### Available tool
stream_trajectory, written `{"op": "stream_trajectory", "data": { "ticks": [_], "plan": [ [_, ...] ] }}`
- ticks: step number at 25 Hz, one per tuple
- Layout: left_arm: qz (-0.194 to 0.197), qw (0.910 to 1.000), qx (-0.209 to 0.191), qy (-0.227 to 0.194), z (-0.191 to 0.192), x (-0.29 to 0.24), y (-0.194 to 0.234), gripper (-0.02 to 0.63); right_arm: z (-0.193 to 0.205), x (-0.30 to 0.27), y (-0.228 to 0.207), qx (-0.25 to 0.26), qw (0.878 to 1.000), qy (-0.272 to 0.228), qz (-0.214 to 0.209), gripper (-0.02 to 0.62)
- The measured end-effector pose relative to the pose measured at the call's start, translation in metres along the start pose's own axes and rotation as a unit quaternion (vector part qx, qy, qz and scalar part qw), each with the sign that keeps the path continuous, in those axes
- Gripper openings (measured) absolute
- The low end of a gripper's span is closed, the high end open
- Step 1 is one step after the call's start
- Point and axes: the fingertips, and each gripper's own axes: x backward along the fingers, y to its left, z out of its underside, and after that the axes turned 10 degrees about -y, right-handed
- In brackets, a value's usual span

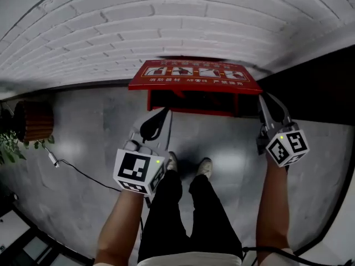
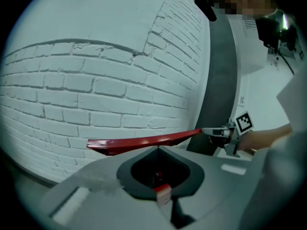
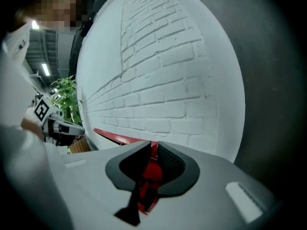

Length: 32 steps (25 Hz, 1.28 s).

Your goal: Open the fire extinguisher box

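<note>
Left gripper [image 1: 162, 117]: low on the person's left, above the grey floor [image 1: 83, 132]. It is well short of the box, with its jaws together and nothing between them.

Right gripper [image 1: 268, 101]: reaching forward, clenched on the right front corner of the lid [image 1: 194, 76]. In its own view the red edge sits pinched between the pads.

Fire extinguisher box [image 1: 191, 113]: on the floor, tight against the white brick wall [image 1: 166, 26], straight ahead of the person's feet.

Progress: looks partway. The lid's front edge is raised off the body and a dark gap shows beneath it. What remains is to swing it fully up and back.

Appearance: red metal, low and wide. The lid is flat, with a strip of white instruction pictures and print on top. The interior is too dark to read.
</note>
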Motion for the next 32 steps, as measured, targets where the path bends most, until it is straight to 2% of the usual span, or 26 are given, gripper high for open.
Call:
{"op": "stream_trajectory", "data": {
  "ticks": [8, 15, 27, 29, 32],
  "plan": [
    [-0.024, 0.9996, 0.005, -0.012, -0.045, 0.027, 0.009, 0.006, -0.057, -0.067, -0.037, -0.030, 0.999, -0.008, 0.040, 0.048],
    [-0.045, 0.9987, 0.008, -0.020, -0.065, 0.031, 0.029, 0.006, -0.071, -0.104, -0.054, -0.024, 0.998, 0.001, 0.059, 0.038],
    [-0.040, 0.9989, 0.002, -0.023, -0.084, -0.006, 0.032, 0.006, -0.079, -0.102, -0.060, -0.001, 0.999, 0.000, 0.052, 0.034],
    [-0.043, 0.9989, 0.009, -0.020, -0.087, -0.004, 0.032, 0.006, -0.090, -0.091, -0.054, 0.007, 0.999, -0.013, 0.051, 0.012],
    [-0.044, 0.9988, 0.015, -0.013, -0.092, 0.001, 0.032, 0.006, -0.104, -0.072, -0.026, 0.020, 0.999, -0.030, 0.028, 0.007]
  ]
}}
